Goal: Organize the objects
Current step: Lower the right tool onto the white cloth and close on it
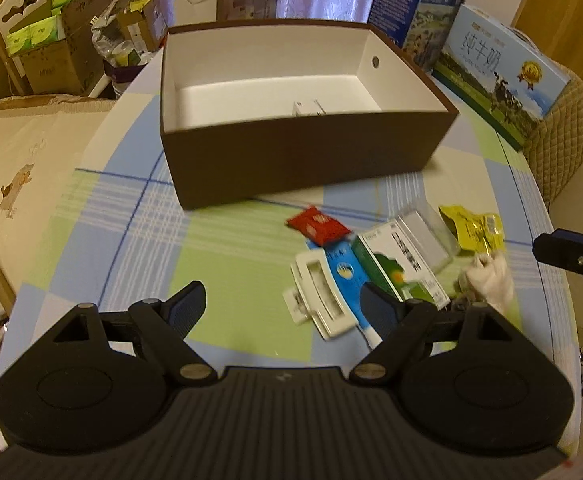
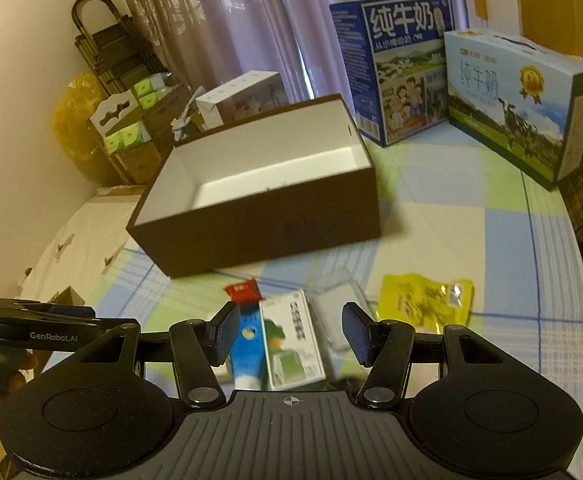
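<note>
Standing on the checked blue-and-green tablecloth (image 1: 227, 240): one brown open-topped cardboard box with white lining (image 1: 303, 156), a small white item lying on its floor.

Loose items, clustered on the cloth just in front of the box:
- red foil sachet (image 1: 318, 226), nearest the box;
- white plastic clip (image 1: 321, 296);
- blue-and-white tube (image 1: 349, 276), partly under the clip;
- green-and-white small carton (image 2: 291, 340);
- clear plastic case (image 1: 427, 236);
- yellow foil packet (image 2: 427, 300);
- crumpled white cloth (image 1: 489, 276).

Left gripper (image 1: 283, 304): jaws spread wide, holding nothing; clip and tube lie just ahead, toward its right finger.

Right gripper (image 2: 291, 332): jaws apart, empty; the carton and tube lie between the fingers in its view, contact not discernible.
</note>
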